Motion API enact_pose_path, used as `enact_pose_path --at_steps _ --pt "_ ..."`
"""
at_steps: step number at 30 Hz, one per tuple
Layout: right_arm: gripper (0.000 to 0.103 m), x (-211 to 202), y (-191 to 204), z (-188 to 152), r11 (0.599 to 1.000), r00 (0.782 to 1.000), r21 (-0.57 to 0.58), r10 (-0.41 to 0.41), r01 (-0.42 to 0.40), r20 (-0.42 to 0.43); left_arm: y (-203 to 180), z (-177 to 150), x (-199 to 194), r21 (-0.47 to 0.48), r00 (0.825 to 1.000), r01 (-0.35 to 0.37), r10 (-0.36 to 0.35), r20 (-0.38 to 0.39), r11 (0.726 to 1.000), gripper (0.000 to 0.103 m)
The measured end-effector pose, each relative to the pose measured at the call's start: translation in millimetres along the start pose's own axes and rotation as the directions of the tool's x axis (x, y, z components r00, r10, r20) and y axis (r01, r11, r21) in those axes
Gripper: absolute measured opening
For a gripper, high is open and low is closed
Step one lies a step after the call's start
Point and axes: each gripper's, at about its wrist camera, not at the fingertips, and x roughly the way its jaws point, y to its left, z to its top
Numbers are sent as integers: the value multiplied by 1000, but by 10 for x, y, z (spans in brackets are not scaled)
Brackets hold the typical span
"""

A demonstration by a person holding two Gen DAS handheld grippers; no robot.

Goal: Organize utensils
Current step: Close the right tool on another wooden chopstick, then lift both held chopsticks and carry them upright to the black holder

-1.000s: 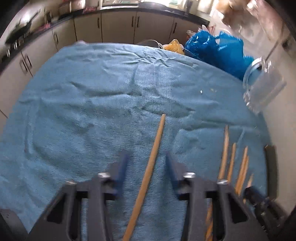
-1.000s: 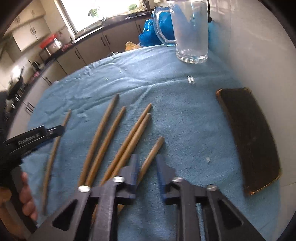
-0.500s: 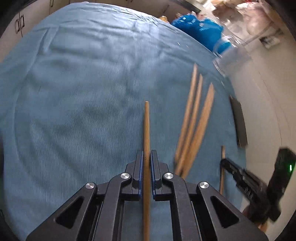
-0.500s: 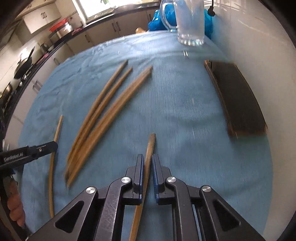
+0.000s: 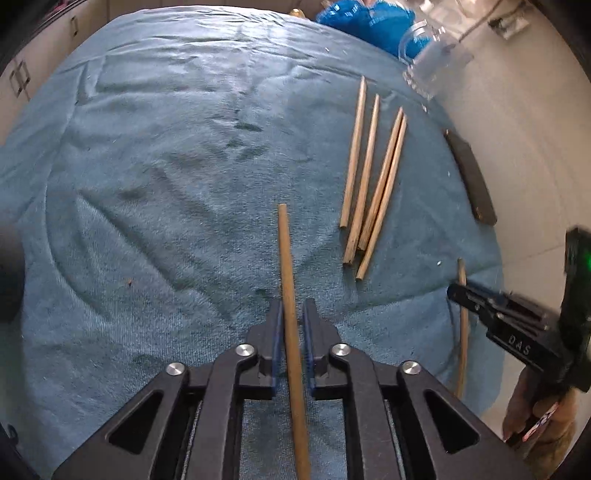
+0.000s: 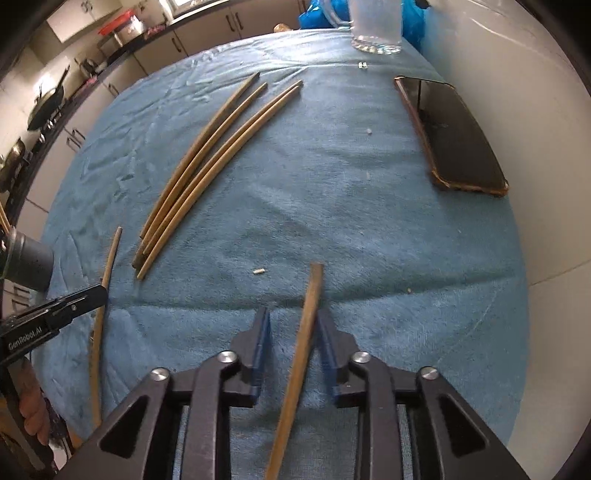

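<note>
both grippers' jaws have just been opening: left gripper [image 5: 290, 323] loosely straddles its chopstick [image 5: 286, 266], right gripper [image 6: 291, 328] gapes around another chopstick [image 6: 308, 317]. four chopsticks [image 6: 207, 166] wait at 11 o'clock; either stick could roll on the towel [image 6: 332, 221] and end up crooked

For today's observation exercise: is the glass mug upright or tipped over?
Upright. The glass mug stands on its thick base on the blue towel, walls rising straight; its top is cropped.

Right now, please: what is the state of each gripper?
Left gripper: jaws just opening, one chopstick between them, no longer pinched.
Right gripper: jaws just opening, another chopstick lying loose between them.
</note>
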Motion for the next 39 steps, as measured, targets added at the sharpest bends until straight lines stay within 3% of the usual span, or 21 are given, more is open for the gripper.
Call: enact_pose_path --at_steps 2,6,11,16,18,20,22,25,30,34,39 --pt "30 33 94 57 998 999 -39 -40 39 -25 -21 50 16 8 1000 -4 4 -10 1000 23" --pt "30 101 168 188 993 994 -80 -93 88 -60 -14 211 70 1 1000 -16 16 -14 1000 23" --pt "30 164 200 358 990 988 -101 -107 96 -107 -17 323 101 20 1000 -25 25 -19 1000 23" --pt "30 215 263 490 985 985 -139 -118 99 -129 -99 344 127 95 999 -43 45 -23 995 23" --pt "25 231 313 526 983 985 -155 -120 99 -127 -91 347 124 100 999 -32 33 -16 994 20" --pt "19 231 352 523 983 988 -159 -111 93 -109 -68 326 138 107 1000 -14 16 -13 994 6" --pt "8 215 401 469 980 991 -174 -109 96 -72 0 281 89 76 999 26 -28 25 997 5" --pt "7 168 485 357 982 997 -173 -78 77 -4 58 158 -88 65 992 55 -62 109 996 5" --pt "7 -103 471 157 995 991 -100 26 -13 129 67 -106 -563 92 963 67 -89 255 993 5" --pt "7 -443 479 14 995 967 -86 60 -40 246 4 -370 -945 128 924 60 -104 369 990 5" --pt "7 -877 680 -275 993 912 -113 71 -27 404 -57 -688 -1313 157 870 54 -123 477 986 5"
